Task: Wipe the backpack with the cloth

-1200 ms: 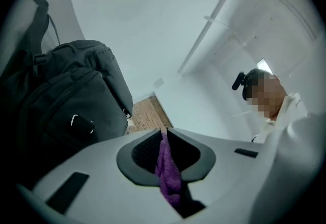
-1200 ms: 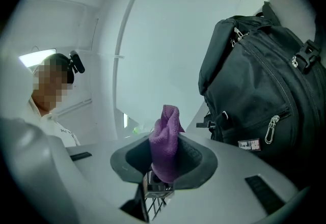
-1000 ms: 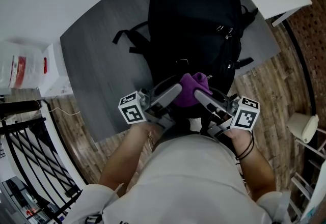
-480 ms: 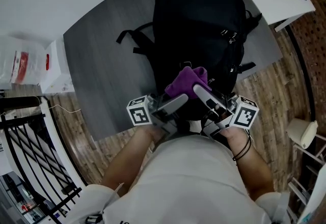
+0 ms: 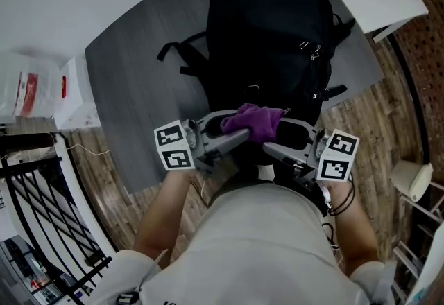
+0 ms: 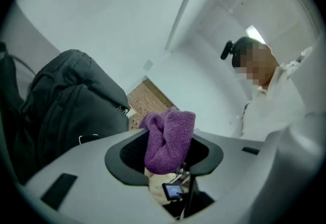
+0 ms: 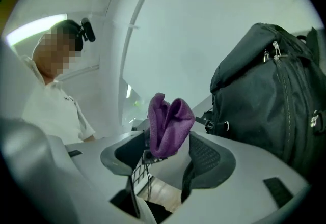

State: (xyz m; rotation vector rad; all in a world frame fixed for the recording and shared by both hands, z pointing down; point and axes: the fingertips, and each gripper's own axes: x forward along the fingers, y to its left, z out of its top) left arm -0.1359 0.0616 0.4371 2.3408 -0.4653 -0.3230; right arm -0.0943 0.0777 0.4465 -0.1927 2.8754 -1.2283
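**A:** What are the tongs doing right now?

**B:** The left grey plastic gripper [image 6: 168, 152] has just been closing. It is now clamped on the crumpled purple terry cloth [image 5: 257, 120], which fills the gap between its dark pads. The right grey plastic gripper [image 7: 168, 157] has just been opening. Its jaws stand apart, and the cloth between them lies against one pad and clear of the other, so I'd call that one released.

**A:** So the cloth has changed hands?

**B:** That's how I read it. Half a second ago the cloth sat bunched at the right gripper's tip, a little further in over the bag. Now the two grippers meet nose to nose around it, and the left one has the hold.

**A:** Where is it relative to the bag?

**B:** It is at the near end of the black fabric backpack [image 5: 270, 40], the end toward the person. I can't tell whether it touches the fabric or hangs just off it. The backpack lies flat on the dark grey tabletop [image 5: 132, 68], with its straps trailing off its left side.

**A:** What does that mean for the wiping?

**B:** In my judgement no stroke is under way yet. The left hand is now set to do the wiping, and the right is free to steady the backpack. The cloth is still in a wad, so it may need spreading to wipe well.
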